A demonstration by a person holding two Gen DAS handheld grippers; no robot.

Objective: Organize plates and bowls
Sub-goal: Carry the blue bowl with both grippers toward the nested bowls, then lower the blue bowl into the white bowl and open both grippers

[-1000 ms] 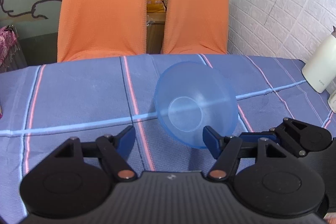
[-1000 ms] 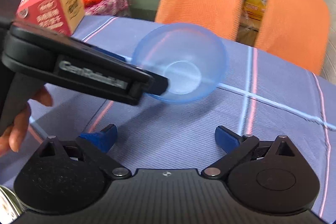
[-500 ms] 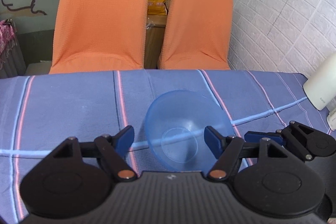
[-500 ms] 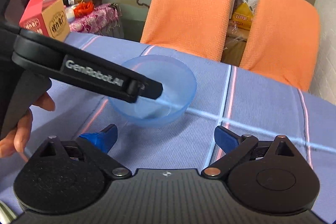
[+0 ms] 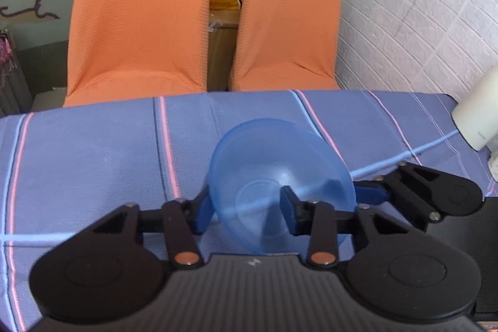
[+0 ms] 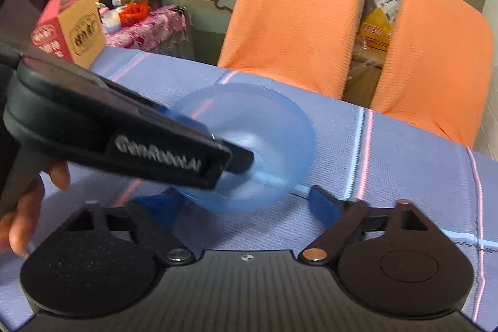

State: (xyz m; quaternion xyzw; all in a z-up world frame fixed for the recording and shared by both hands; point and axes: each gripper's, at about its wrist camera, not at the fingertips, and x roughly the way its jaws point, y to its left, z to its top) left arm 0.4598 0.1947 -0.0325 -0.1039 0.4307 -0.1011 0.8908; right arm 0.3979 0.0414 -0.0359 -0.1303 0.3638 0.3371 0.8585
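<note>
The left claw (image 5: 246, 212) is pinching the wall of a clear blue bowl (image 5: 280, 173): one blue pad sits outside the bowl's left side and the other pad is inside it, over the round base. The bowl is tilted, its mouth facing away toward the two orange chairs (image 5: 140, 17), and it sits over the striped blue cloth on the tabletop (image 5: 93, 157). Whether its lower edge touches the cloth cannot be told; the picture is blurred there.

From the right wrist view, the left claw (image 6: 239, 161) comes in from the left side as a long black bar, a hand (image 6: 21, 207) around its handle, its tip inside the bowl (image 6: 267, 129). The right claw (image 6: 242, 204) is spread wide and pinches nothing; its two blue pads lie low on either side of the bowl's near edge, just beside it. A red and tan box (image 6: 68, 33) stands at the far left of the tabletop (image 6: 404, 164). A white container (image 5: 476, 117) stands at the right edge in the left wrist view
</note>
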